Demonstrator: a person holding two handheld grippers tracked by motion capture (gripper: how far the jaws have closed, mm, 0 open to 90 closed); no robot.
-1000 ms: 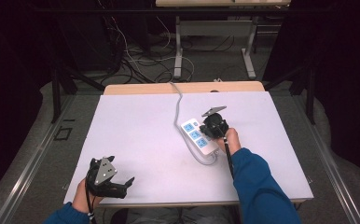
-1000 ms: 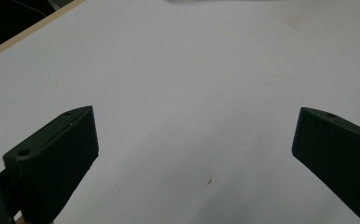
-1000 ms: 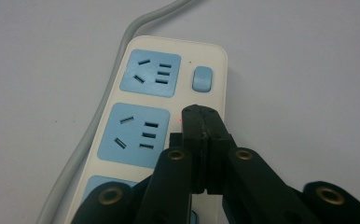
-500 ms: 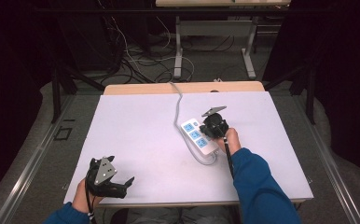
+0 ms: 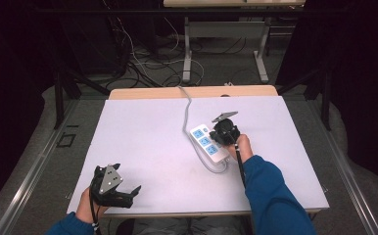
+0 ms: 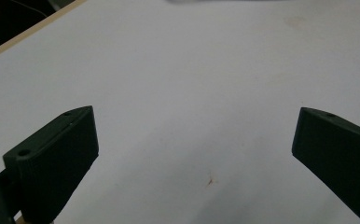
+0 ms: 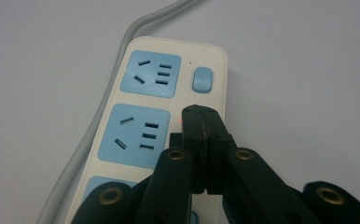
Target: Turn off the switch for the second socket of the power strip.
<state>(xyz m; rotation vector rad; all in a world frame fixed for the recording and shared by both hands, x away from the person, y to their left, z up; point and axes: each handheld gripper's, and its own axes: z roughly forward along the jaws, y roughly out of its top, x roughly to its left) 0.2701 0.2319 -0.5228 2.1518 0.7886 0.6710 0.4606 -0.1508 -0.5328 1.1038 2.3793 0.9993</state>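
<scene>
A white power strip [image 5: 205, 143] with three blue sockets lies right of the table's middle, and its grey cable [image 5: 186, 110] runs off the far edge. My right gripper [image 5: 218, 137] is shut with nothing between its jaws. In the right gripper view its closed tips [image 7: 201, 117] hover over the power strip [image 7: 145, 93] on its right side, beside the middle socket and just short of the blue switch [image 7: 202, 79]. Whether they touch the strip I cannot tell. My left gripper [image 5: 129, 194] rests at the near left corner, open, with bare table between its fingers [image 6: 57, 158].
The white table top [image 5: 143, 142] has a wooden strip [image 5: 153, 92] along its far edge. A loop of the grey cable [image 5: 211, 169] lies on the near side of the power strip. Behind the table are desk legs and loose cables on the floor [image 5: 143, 63].
</scene>
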